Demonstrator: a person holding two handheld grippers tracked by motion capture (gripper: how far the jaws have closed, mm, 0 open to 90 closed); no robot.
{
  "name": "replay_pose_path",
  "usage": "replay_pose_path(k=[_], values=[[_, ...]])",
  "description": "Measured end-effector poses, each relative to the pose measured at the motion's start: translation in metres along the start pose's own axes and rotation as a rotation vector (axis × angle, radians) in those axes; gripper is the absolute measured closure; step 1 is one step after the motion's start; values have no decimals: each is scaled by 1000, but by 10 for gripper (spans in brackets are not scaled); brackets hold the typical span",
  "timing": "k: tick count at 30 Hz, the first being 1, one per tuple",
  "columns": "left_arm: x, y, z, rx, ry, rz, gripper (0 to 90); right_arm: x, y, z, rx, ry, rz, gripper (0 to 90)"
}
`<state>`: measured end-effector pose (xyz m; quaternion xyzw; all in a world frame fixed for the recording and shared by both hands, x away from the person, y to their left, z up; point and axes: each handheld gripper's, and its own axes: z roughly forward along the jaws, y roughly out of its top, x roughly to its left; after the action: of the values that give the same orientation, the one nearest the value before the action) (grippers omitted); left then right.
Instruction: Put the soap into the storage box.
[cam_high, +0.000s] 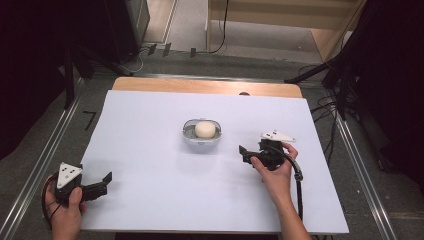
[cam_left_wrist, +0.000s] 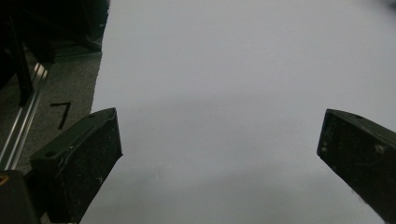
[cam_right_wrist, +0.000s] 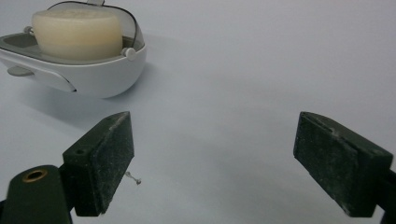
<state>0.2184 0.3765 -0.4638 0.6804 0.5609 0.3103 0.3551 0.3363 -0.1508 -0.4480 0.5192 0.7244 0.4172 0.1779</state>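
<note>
White sheet (cam_high: 150, 200) over a wooden worktop (cam_high: 200, 86), grey floor (cam_high: 30, 165) around it, metal rails (cam_high: 47, 145) at both sides, black stands (cam_high: 345, 70), cables (cam_high: 325, 107), pale wooden furniture (cam_high: 330, 35) behind, dark edges.

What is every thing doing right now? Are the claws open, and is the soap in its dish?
Soap bar: sitting in the dish, nothing touching it.
Soap dish: upright on the table, uncovered, its clear lid tipped up behind the soap.
Left claw: open, nothing between its jaws.
Right claw: open, nothing held, a little way from the dish.
White table: flat, bare around the dish.
</note>
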Motion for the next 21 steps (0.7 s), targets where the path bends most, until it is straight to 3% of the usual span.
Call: replay_pose_path(k=[21], values=[[0,0,0,0,1,1,4,-29,-27,-21,-7,-30,40,126]])
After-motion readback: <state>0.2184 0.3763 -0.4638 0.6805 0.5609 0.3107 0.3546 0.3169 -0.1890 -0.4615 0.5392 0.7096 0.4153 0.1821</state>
